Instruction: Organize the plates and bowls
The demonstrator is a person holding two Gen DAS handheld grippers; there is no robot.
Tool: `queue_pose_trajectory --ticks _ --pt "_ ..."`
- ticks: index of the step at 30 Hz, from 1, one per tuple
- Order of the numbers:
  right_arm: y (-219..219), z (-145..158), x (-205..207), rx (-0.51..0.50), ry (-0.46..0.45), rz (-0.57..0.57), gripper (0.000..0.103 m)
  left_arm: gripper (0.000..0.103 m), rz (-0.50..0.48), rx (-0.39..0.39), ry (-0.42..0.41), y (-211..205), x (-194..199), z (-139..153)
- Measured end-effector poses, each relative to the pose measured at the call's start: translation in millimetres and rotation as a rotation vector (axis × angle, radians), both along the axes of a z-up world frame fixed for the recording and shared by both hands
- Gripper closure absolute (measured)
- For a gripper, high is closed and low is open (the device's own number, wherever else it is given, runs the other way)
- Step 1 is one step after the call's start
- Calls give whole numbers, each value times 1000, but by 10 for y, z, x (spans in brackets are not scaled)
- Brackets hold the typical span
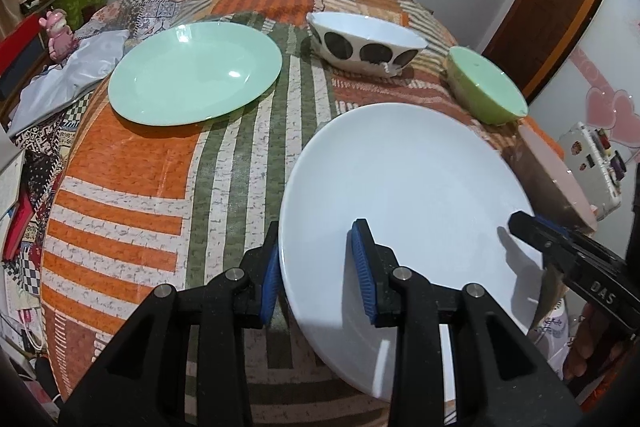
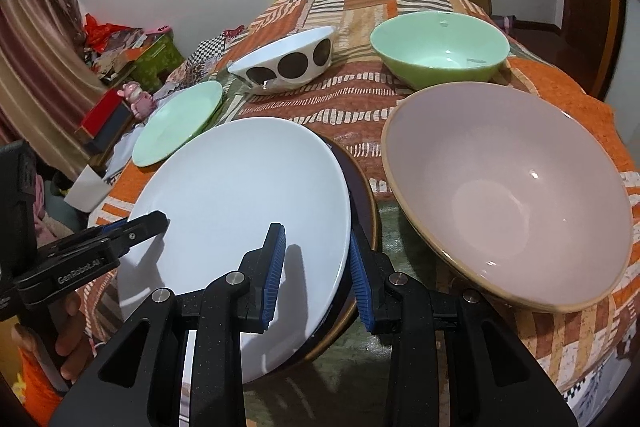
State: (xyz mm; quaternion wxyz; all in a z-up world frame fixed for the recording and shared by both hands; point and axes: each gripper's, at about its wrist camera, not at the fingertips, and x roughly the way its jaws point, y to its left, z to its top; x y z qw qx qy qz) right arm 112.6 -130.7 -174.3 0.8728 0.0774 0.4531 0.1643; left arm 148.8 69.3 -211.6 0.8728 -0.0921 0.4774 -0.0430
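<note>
A white plate (image 1: 404, 203) (image 2: 240, 211) lies on a dark plate (image 2: 362, 211) on the patterned table. My left gripper (image 1: 316, 275) is open, its jaws astride the white plate's left rim. My right gripper (image 2: 316, 275) is open, its jaws astride the right rims of both plates. A mint plate (image 1: 196, 71) (image 2: 178, 123) lies at the far left. A white bowl with dark dots (image 1: 366, 43) (image 2: 286, 61), a green bowl (image 1: 484, 87) (image 2: 440, 45) and a large pink bowl (image 2: 508, 195) (image 1: 552, 179) stand beyond and to the right.
The patterned tablecloth (image 1: 132, 187) covers the table. Off its left edge are a pink figurine (image 1: 60, 33) (image 2: 138, 99), crumpled cloth (image 1: 68, 75) and boxes (image 2: 104, 119). A white cup (image 2: 86, 189) stands low at the left.
</note>
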Motion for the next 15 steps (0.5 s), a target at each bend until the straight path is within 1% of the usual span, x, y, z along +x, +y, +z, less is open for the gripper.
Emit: queue_pose_trajectory --ticks 4,13,15 --pt "-28 -6 4 11 -1 -9 74 70 -4 8 1 -18 38 -14" --pt "-53 22 -30 9 -6 -8 74 70 -7 -8 5 -28 79 -47" --pt "-65 40 -41 7 -7 -10 74 70 -13 5 5 -54 71 -43"
